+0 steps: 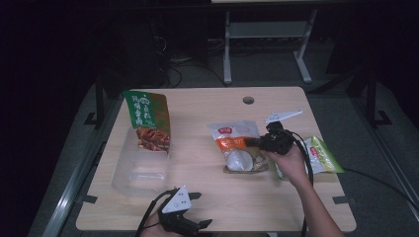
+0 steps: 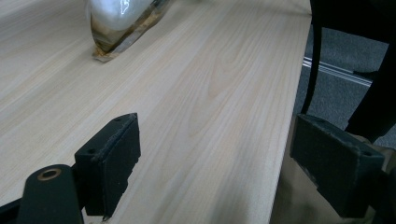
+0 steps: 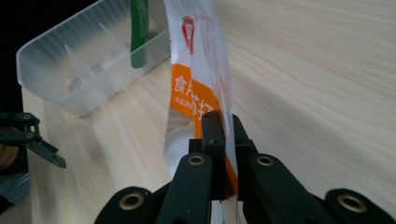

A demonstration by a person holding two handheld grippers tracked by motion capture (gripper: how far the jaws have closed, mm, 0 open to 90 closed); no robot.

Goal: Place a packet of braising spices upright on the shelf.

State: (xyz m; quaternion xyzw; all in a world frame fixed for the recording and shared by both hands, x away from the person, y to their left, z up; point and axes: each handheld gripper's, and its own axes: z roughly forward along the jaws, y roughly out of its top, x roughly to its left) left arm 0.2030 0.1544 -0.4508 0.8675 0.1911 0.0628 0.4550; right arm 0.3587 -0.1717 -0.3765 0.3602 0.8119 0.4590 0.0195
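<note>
Dark room, light wood bench. Near edge: left gripper resting w/ jaws wide apart, nothing between them. Mid bench: right gripper clamped tight on edge of orange-white snack pouch, pouch hanging upright from jaws in right gripper view. Just right of that hand: green packet. Further left: clear plastic tray w/ green bag leaning in its far end.

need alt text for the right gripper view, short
The right tool is shut on the edge of a white-and-orange snack pouch, which stands up from its jaws over a light wooden table. Behind it at upper left is a clear plastic bin with a green packet inside; the left tool shows at the left edge.
</note>
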